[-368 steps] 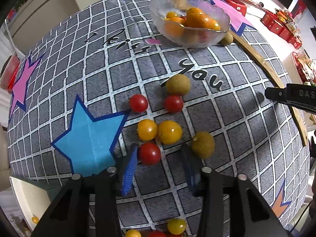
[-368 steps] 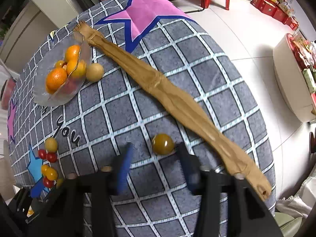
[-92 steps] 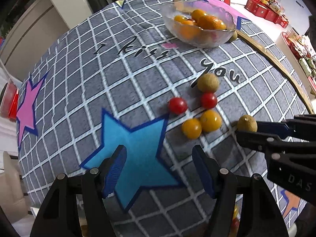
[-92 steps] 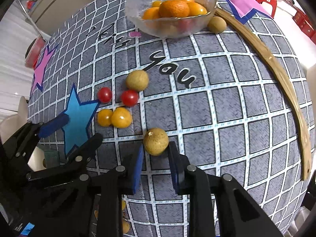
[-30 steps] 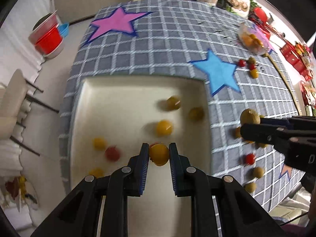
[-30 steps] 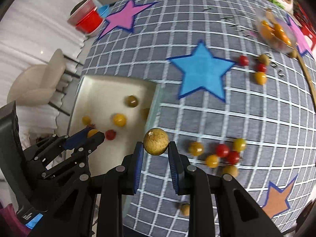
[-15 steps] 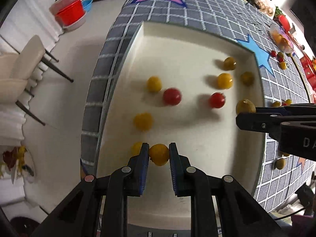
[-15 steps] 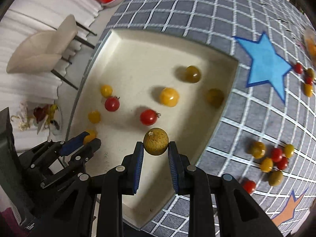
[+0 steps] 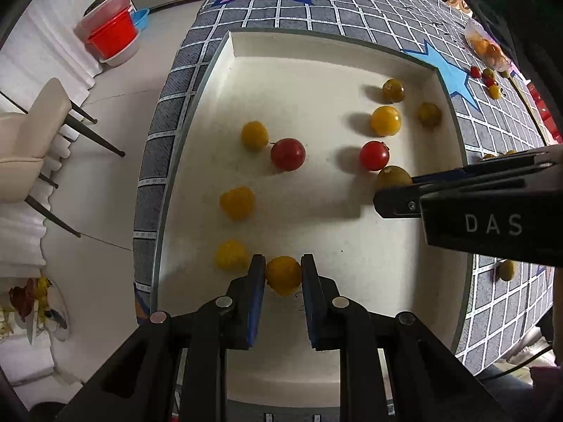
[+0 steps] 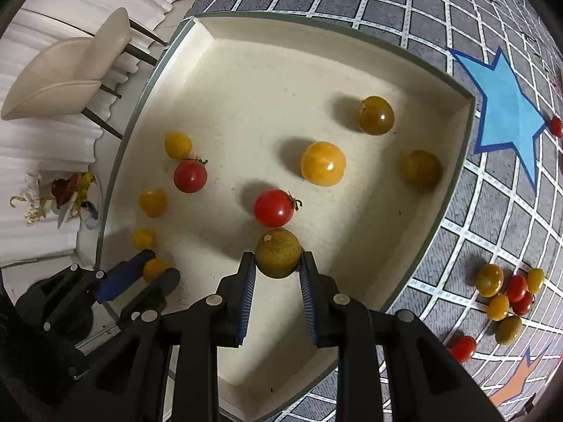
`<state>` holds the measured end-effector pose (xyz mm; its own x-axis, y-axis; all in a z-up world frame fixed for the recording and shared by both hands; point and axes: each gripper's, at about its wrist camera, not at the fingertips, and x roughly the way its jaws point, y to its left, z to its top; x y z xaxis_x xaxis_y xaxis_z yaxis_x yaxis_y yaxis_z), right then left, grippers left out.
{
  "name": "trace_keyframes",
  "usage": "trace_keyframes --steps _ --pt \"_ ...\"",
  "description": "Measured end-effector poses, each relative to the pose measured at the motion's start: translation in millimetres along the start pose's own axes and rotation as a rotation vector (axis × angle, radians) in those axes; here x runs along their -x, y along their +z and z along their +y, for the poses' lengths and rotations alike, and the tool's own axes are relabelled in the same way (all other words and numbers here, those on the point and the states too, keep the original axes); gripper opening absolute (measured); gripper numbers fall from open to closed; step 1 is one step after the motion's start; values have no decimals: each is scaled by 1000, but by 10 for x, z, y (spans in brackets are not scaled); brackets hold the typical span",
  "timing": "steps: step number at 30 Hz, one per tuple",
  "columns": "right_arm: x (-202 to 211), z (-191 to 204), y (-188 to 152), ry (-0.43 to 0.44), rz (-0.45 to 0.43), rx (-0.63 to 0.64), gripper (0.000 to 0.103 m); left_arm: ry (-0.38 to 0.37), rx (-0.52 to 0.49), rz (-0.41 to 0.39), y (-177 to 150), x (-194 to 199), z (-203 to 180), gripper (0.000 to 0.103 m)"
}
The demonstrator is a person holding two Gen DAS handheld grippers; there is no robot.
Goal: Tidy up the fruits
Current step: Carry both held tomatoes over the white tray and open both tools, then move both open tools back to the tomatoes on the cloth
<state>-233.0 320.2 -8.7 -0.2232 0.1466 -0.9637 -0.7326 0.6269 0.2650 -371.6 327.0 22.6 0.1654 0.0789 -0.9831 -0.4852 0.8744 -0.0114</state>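
A wide cream tray (image 9: 316, 49) (image 10: 267, 35) sits sunk into the checked tablecloth and holds several yellow, red and brownish fruits. My left gripper (image 9: 282, 270) is shut on a yellow tomato (image 9: 283, 274) low over the tray's near left part, next to another yellow fruit (image 9: 230, 255). My right gripper (image 10: 276, 262) is shut on a brown-green round fruit (image 10: 278, 253), just above the tray floor by a red tomato (image 10: 273, 208). From the left wrist view the right gripper (image 9: 394, 190) comes in from the right with that fruit (image 9: 393, 177).
A cluster of loose tomatoes (image 10: 506, 292) lies on the cloth right of the tray. A glass bowl of oranges (image 9: 487, 47) stands far off at the upper right. A beige chair (image 10: 67, 70) and stacked red bowls (image 9: 112, 37) are on the floor to the left.
Both grippers have sunk closer to the tray floor with their fruits. The right one has slid further over the tray, toward the red tomato.
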Motion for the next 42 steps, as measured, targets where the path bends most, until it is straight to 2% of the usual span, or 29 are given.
trace_keyframes --steps 6,7,8,9,10,11,15,17,19,24,29,35,37,42 --pt "29 -35 2 16 4 -4 29 21 -11 22 -2 -75 -24 22" --pt "44 -64 -3 22 7 -3 34 23 -14 16 -8 -71 -29 29" --pt "55 -86 9 24 8 1 38 22 -17 16 -10 -70 -34 56" --pt "66 -97 13 23 6 4 47 21 -20 10 -11 -61 -41 69" --pt "74 -103 8 20 3 6 51 37 -19 -15 -18 -26 -46 76" --pt "81 -107 5 22 2 6 51 42 -27 -35 -18 5 -59 76" --pt "145 -131 -10 30 -8 -2 54 45 -40 -11 -19 5 -113 76" --pt "200 -149 -10 37 -19 -12 64 44 -38 -11 -3 32 -121 76" --pt "300 -173 -5 48 -46 -23 83 49 -45 -18 9 76 -126 76" --pt "581 -284 -13 59 -104 -60 83 56 -70 -30 120 192 -176 76" --pt "873 -618 -155 15 -158 -125 83 38 -128 -65 280 329 -357 76" --pt "1072 -1277 -553 -52 -191 -298 83 -14 -255 -108 524 444 -866 76" --pt "1100 -1556 -732 -69 -187 -357 83 -40 -301 -116 591 465 -1062 76" --pt "1085 -1964 -1132 -94 -163 -445 83 -86 -411 -139 702 477 -1563 76"
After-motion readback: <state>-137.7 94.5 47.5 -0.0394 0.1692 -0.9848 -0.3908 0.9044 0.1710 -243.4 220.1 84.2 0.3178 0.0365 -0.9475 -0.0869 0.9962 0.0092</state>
